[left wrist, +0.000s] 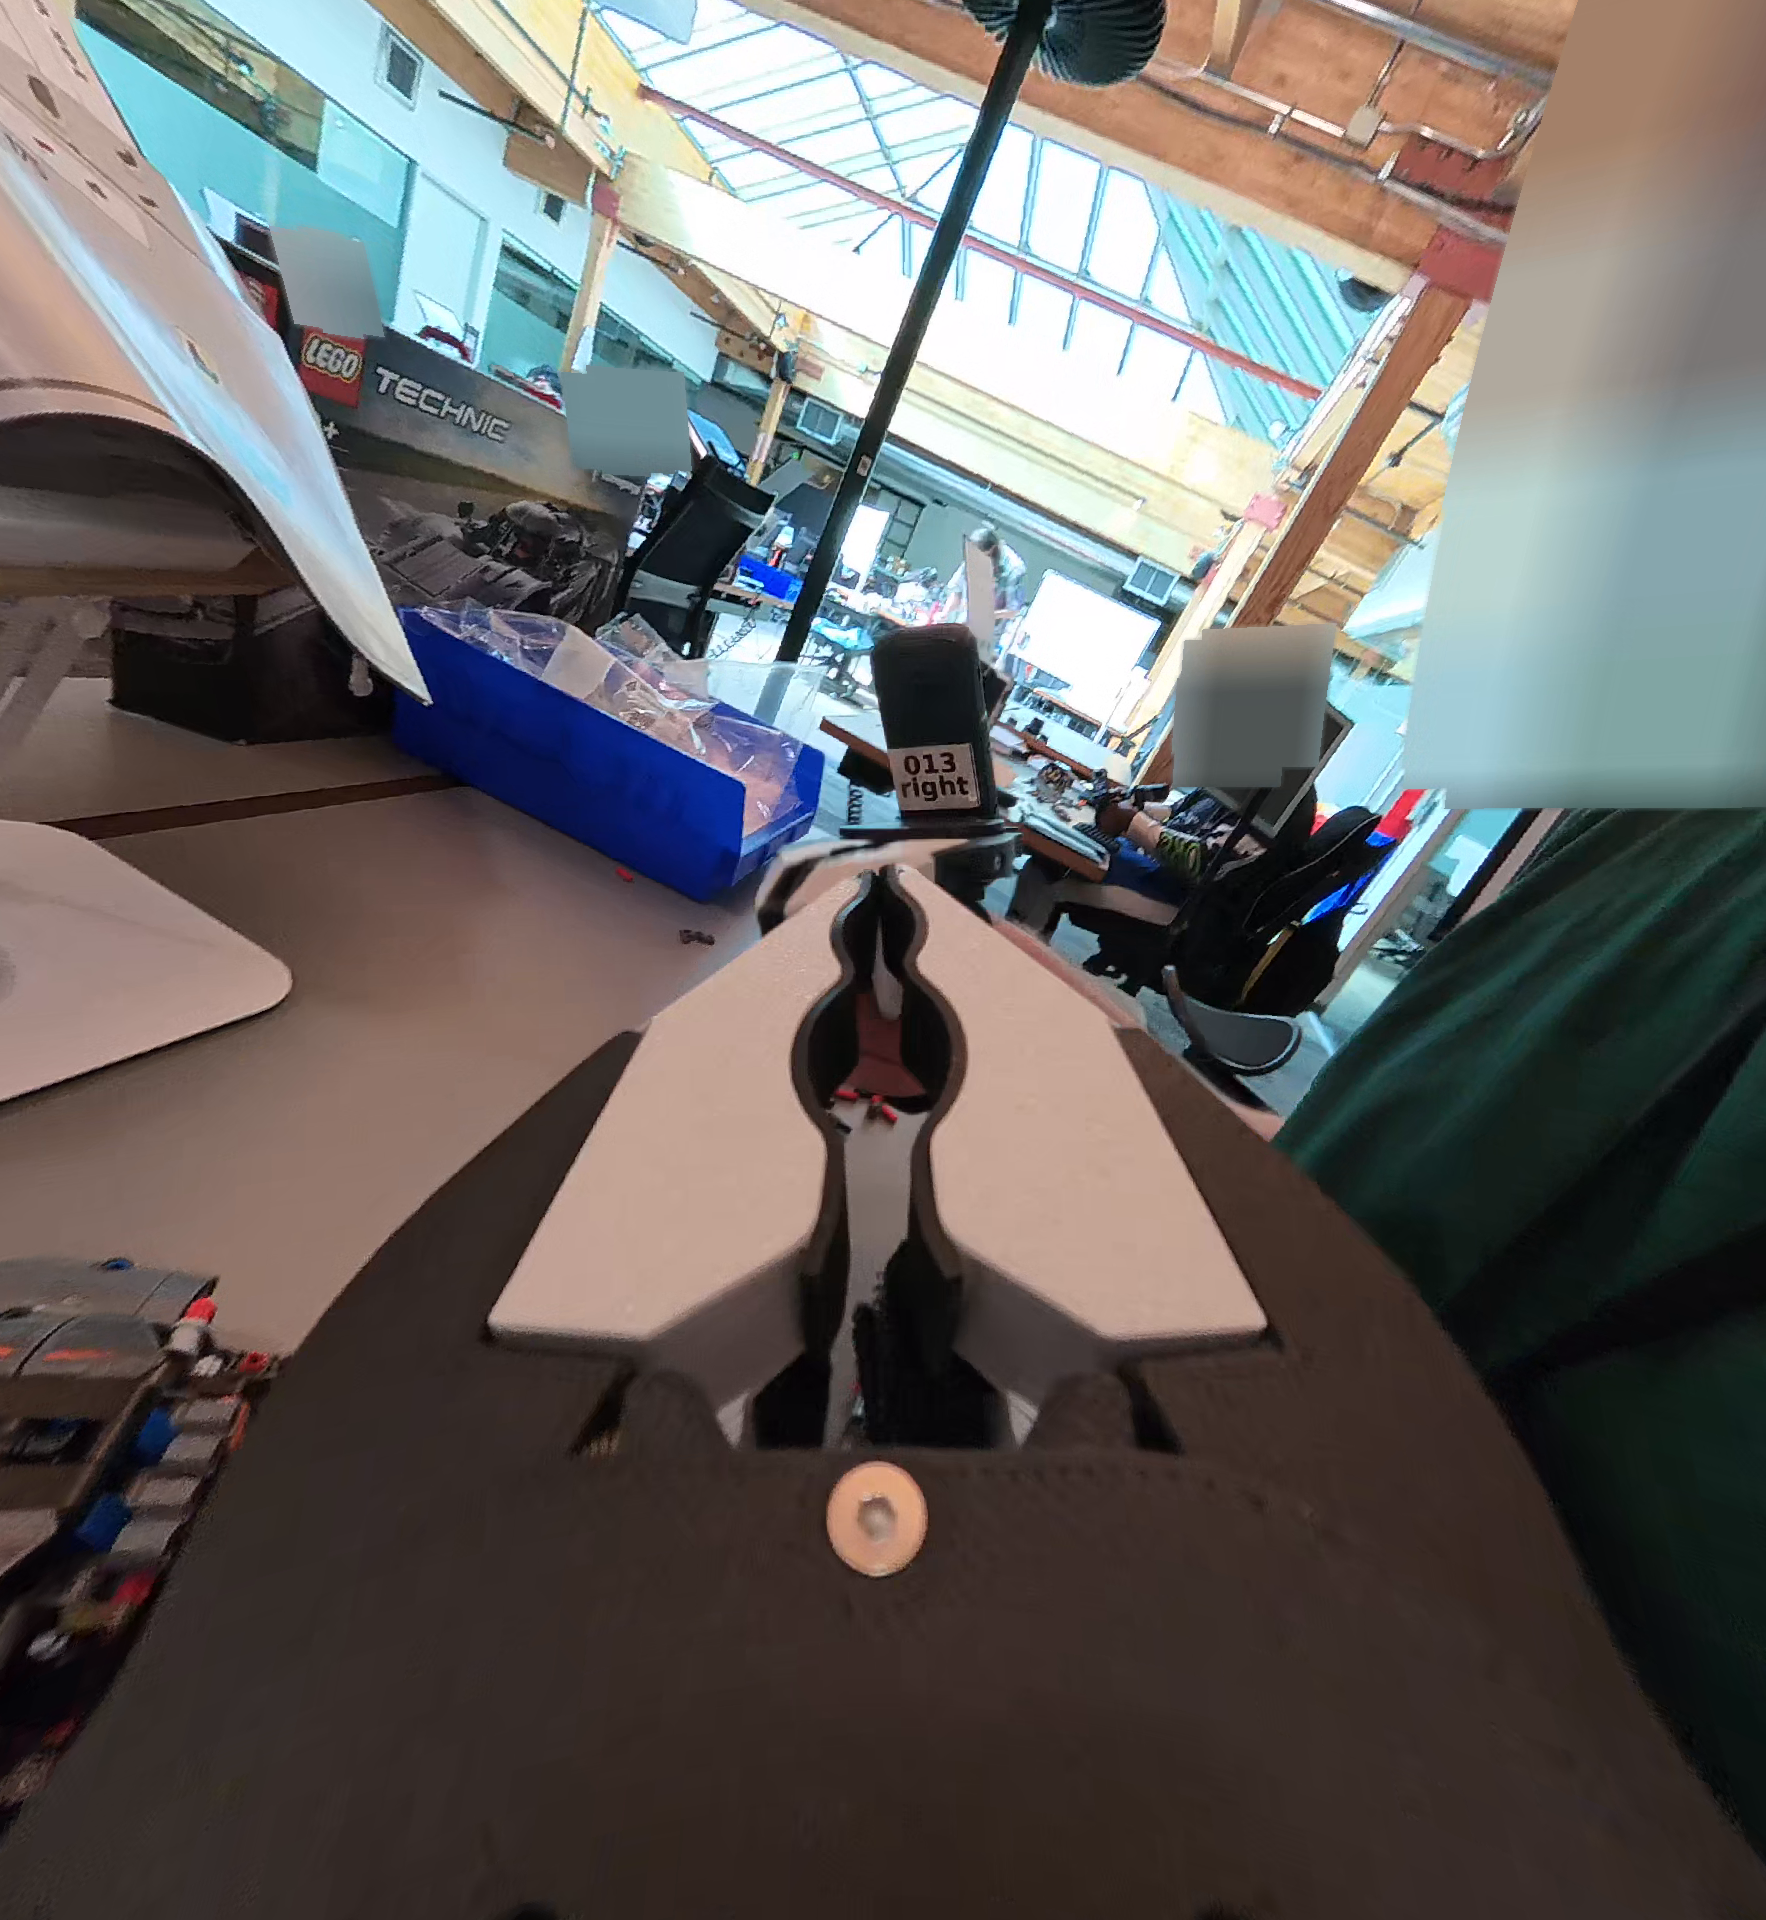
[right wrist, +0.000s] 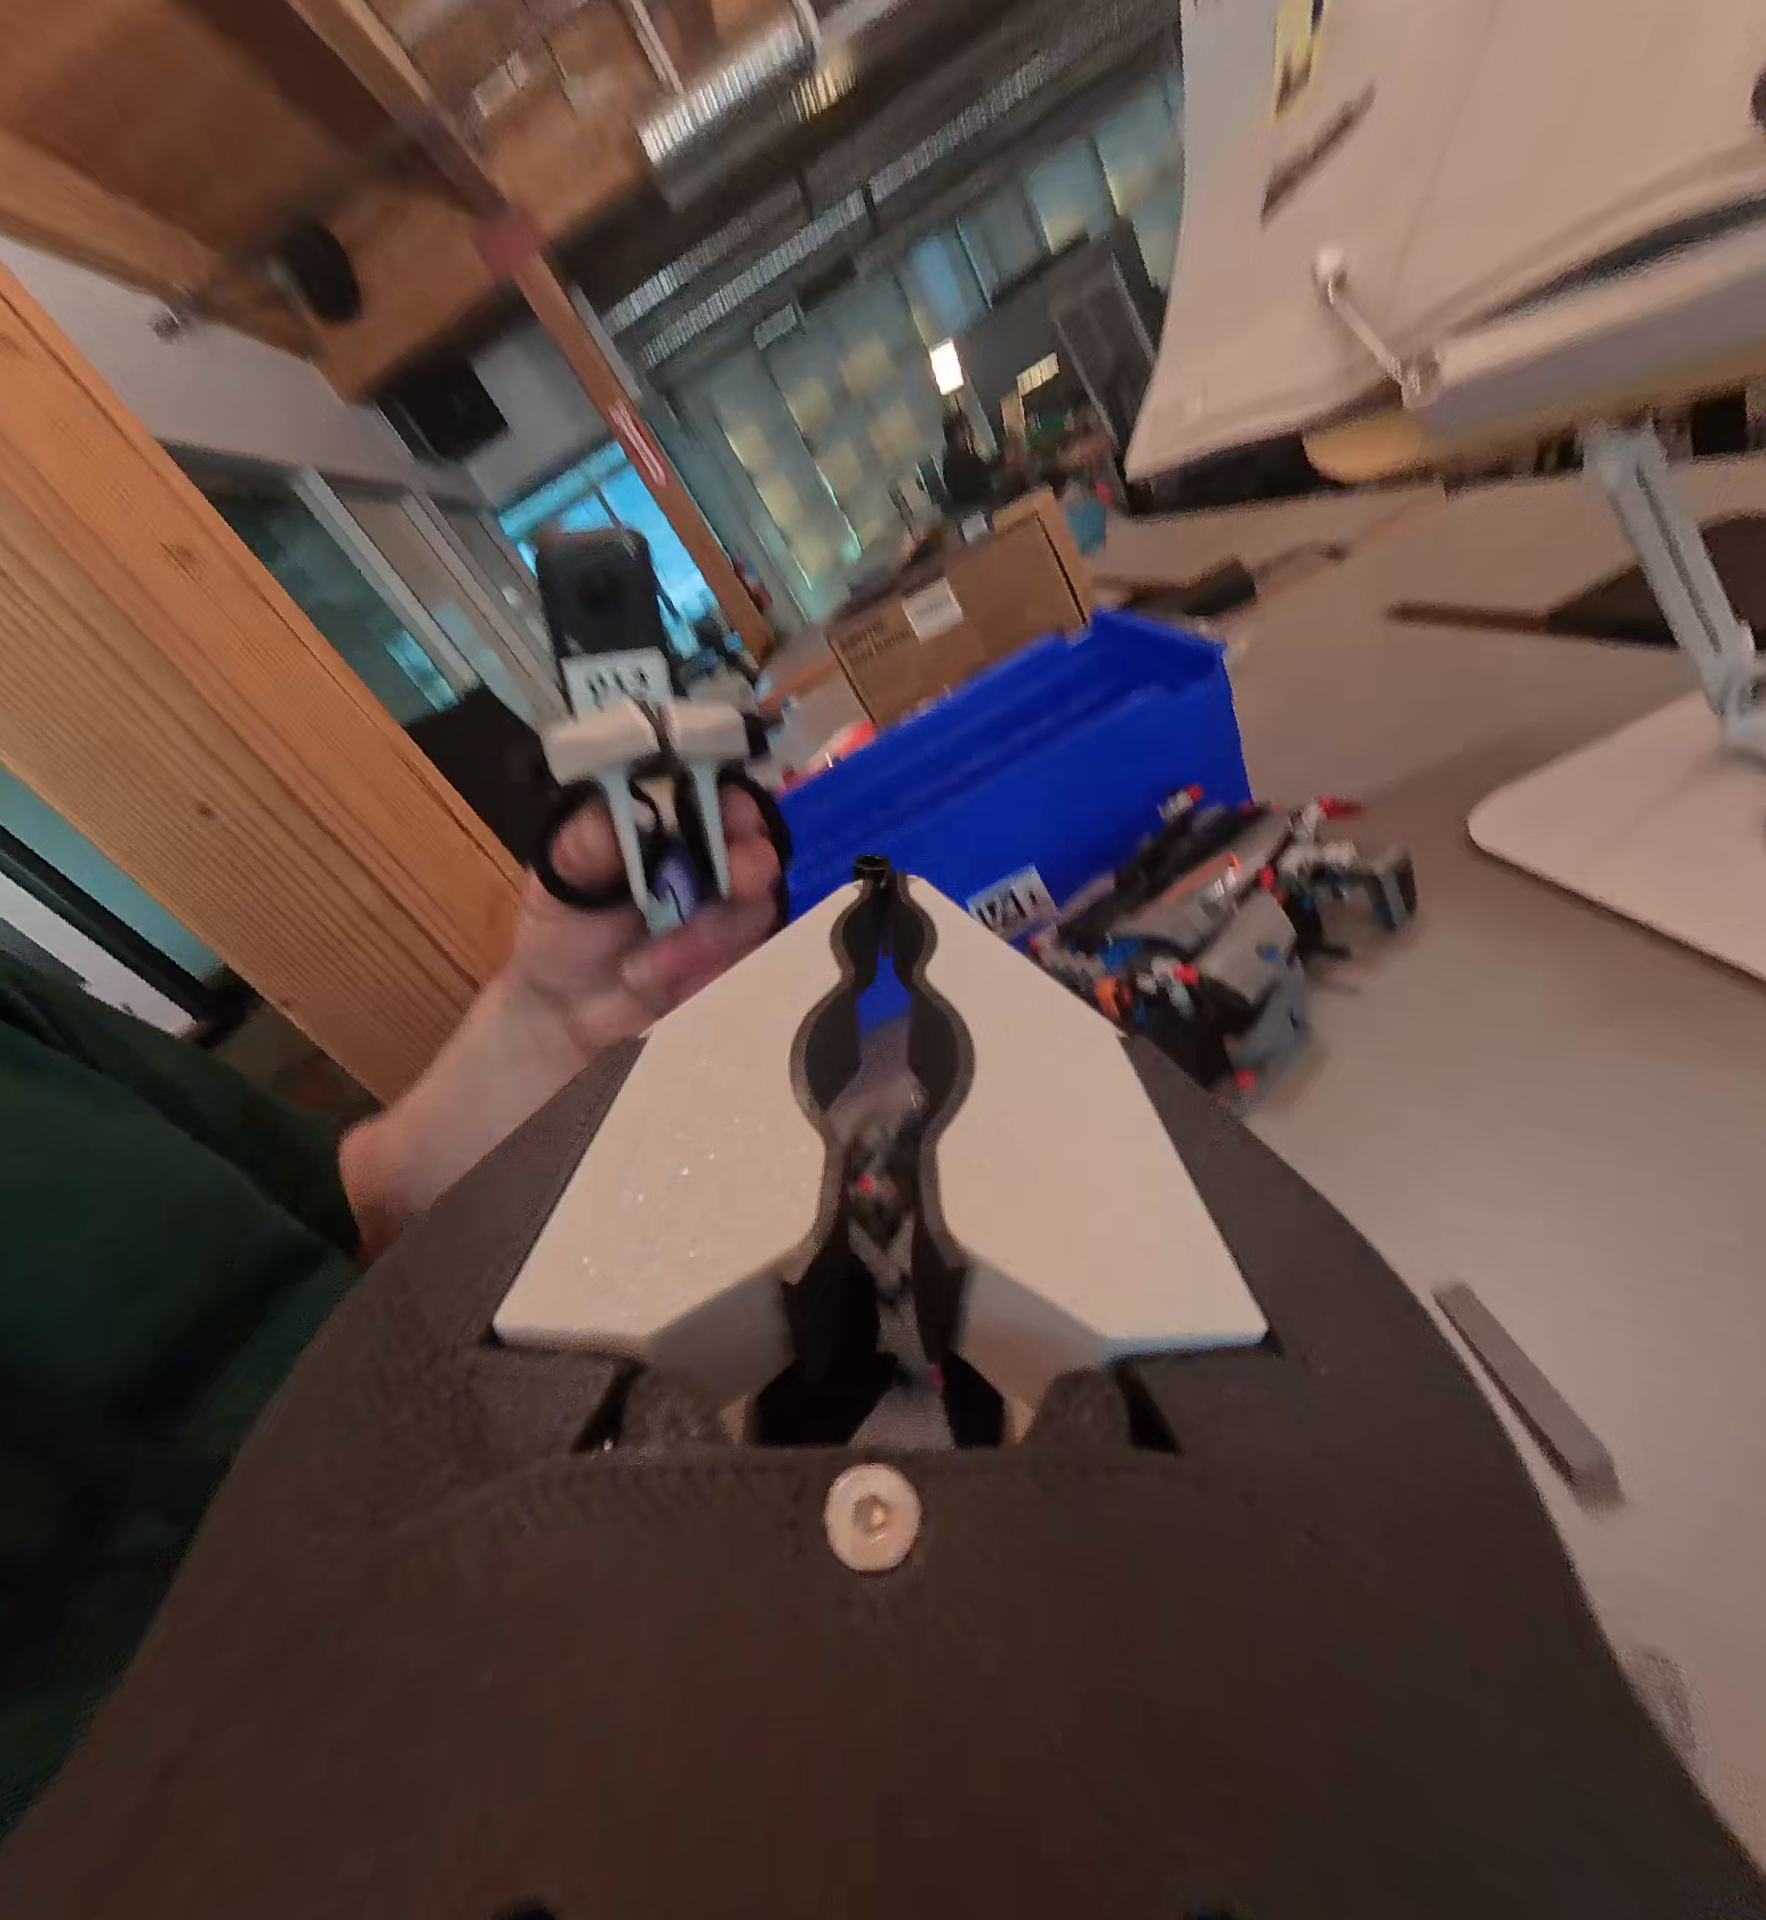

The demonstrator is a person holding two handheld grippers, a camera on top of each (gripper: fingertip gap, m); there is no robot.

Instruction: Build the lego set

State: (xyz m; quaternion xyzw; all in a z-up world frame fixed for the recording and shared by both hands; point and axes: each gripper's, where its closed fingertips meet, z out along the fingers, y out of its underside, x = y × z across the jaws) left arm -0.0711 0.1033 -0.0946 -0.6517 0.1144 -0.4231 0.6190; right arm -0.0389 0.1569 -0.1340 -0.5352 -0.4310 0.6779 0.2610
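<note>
The left gripper (left wrist: 884,883) has matte white wedge-shaped fingers on a grainy black printed body, its jaws drawn together at the tips with nothing seen between them; the right gripper (right wrist: 874,868) is built the same, its jaws closed on a small black pin (right wrist: 871,865) at the very tip; the lego model (left wrist: 58,1455), a blocky grey build with red, blue and orange bits, sits on the surface low and left of the left jaws, and in the right wrist view it lies ahead and right of the right jaws, apart from them; a blue plastic bin (left wrist: 598,758) holding crinkled clear bags stands farther back, beside a dark printed box (left wrist: 463,488); a curling instruction booklet (left wrist: 131,312) rests on a white stand (left wrist: 79,956); the surface (left wrist: 422,1039) is smooth pale grey; timber beams and skylights span the room.
</note>
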